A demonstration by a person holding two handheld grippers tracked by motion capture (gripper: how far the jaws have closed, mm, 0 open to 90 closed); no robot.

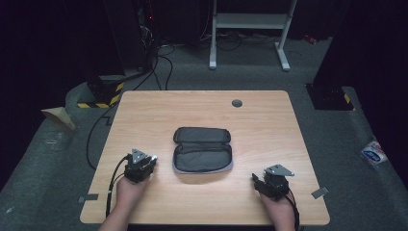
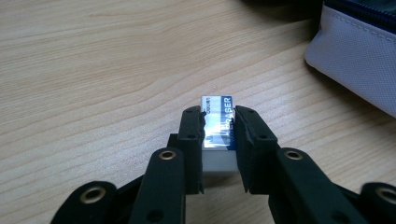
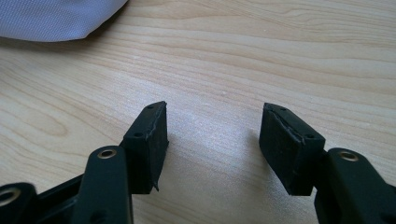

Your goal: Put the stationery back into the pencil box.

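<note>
A white eraser [image 2: 218,122] with a blue printed sleeve rests on the wooden table [image 1: 260,125]. My left gripper [image 2: 219,116] is shut on it, both pads pressing its sides. In the high view the left gripper [image 1: 152,160] sits just left of an open pencil case [image 1: 202,149], dark inside with a pale grey shell. The case's grey edge [image 2: 355,60] lies to the right in the left gripper view. My right gripper [image 3: 214,121] stands open over bare wood with nothing between its jaws. It sits at the front right of the table [image 1: 256,180].
A corner of the pencil case [image 3: 51,18] shows at the top left of the right gripper view. A round cable hole [image 1: 236,103] sits near the table's far edge. Beyond the table are cables, a white frame [image 1: 250,29] and dark floor.
</note>
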